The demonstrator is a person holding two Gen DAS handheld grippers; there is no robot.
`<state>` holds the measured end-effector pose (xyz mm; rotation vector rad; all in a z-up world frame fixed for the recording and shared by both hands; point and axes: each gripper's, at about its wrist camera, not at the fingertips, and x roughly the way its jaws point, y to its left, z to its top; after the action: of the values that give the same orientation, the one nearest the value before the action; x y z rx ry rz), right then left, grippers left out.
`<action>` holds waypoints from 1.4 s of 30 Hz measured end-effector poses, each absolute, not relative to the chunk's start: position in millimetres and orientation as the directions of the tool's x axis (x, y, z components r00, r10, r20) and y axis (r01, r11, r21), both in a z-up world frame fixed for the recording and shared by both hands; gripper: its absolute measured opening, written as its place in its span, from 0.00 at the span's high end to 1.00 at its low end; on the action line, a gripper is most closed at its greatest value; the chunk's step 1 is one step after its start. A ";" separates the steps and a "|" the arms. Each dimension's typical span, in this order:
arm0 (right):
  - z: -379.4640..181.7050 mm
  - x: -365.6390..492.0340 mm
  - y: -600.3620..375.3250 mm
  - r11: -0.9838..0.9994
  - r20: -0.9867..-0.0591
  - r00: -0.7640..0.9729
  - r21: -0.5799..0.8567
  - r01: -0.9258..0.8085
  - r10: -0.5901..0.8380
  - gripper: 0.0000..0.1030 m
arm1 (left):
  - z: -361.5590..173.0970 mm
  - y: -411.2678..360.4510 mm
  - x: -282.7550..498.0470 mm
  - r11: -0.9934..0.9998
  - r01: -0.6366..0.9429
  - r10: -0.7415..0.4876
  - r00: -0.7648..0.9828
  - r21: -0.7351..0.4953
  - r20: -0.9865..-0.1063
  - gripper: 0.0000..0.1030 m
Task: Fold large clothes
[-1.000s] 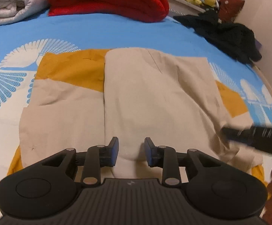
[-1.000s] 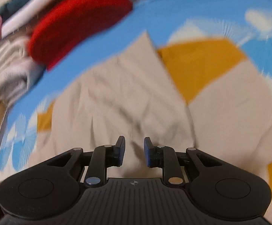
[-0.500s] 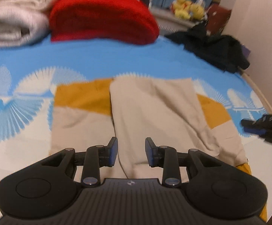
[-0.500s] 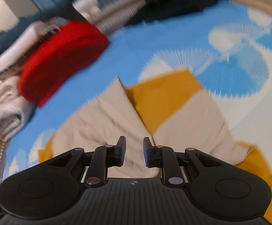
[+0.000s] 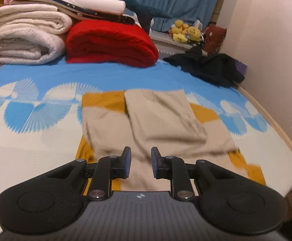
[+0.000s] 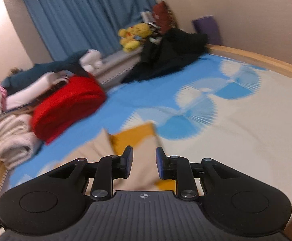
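Left gripper [image 5: 139,161] closing, empty — logo [image 5: 140,196] unreadable.

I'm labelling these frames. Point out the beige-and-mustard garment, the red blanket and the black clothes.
beige-and-mustard garment [image 5: 162,120], left wrist view, folded beige panel.
red blanket [image 5: 109,42], left wrist view, front of fold.
black clothes [image 5: 212,68], left wrist view, middle of heap.

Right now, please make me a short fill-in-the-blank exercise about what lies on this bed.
1. The beige and mustard garment lies on the ____.
2. The folded blanket beside the cream blankets is ____.
3. The crumpled black clothes lie near the ____.
4. The left hand-held gripper holds ____.

Missing words: bed; red; wall; nothing
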<state>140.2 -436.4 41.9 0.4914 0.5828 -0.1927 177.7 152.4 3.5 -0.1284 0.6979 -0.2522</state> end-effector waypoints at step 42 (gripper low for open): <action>-146.2 100.3 -459.2 0.895 -0.922 0.383 0.211 0.392 0.050 0.61 | -148.8 216.5 132.6 0.993 -0.050 -0.086 0.300 -0.106 -0.950 0.58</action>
<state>100.3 -459.1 -146.2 0.4336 1.1668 -0.2270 132.6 216.5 -148.8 -0.1232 1.2665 -0.0244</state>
